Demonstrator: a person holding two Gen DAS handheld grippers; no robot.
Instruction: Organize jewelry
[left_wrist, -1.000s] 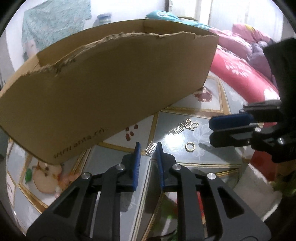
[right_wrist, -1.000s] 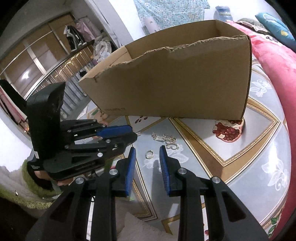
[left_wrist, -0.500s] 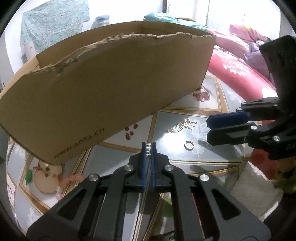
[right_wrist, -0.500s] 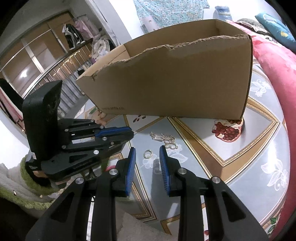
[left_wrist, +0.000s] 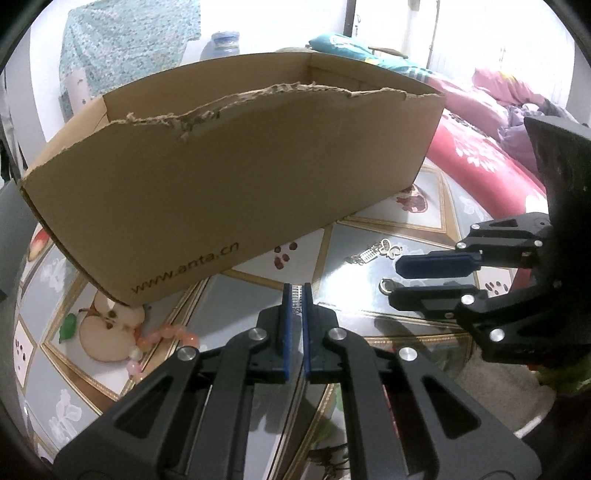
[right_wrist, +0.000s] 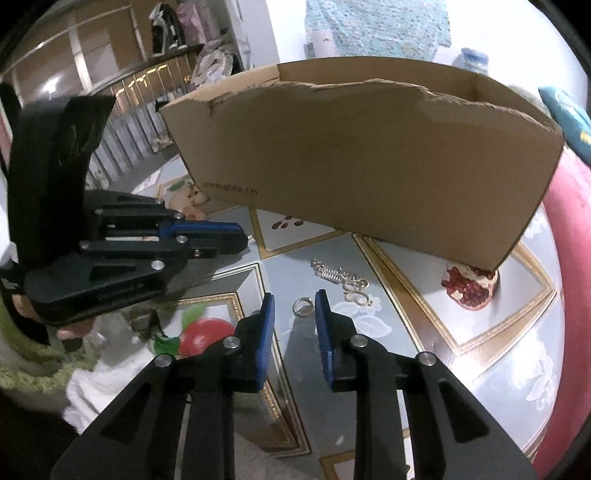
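Note:
My left gripper is shut on a small silver ladder-shaped earring, held just above the table in front of the open cardboard box. It shows at the left of the right wrist view. My right gripper is open and empty, its tips on either side of a small silver ring on the table. That ring lies by the right gripper in the left wrist view. A silver earring with a butterfly charm lies just beyond, also in the left wrist view.
The box stands on a glossy table printed with fruit. A pink bead bracelet lies near the box's left corner. A red quilted bed lies beyond the table on the right. A green and white towel covers the table's near edge.
My left gripper has closed on the ladder-shaped earring and lifted it off the table. My right gripper has moved in over the ring, still open.

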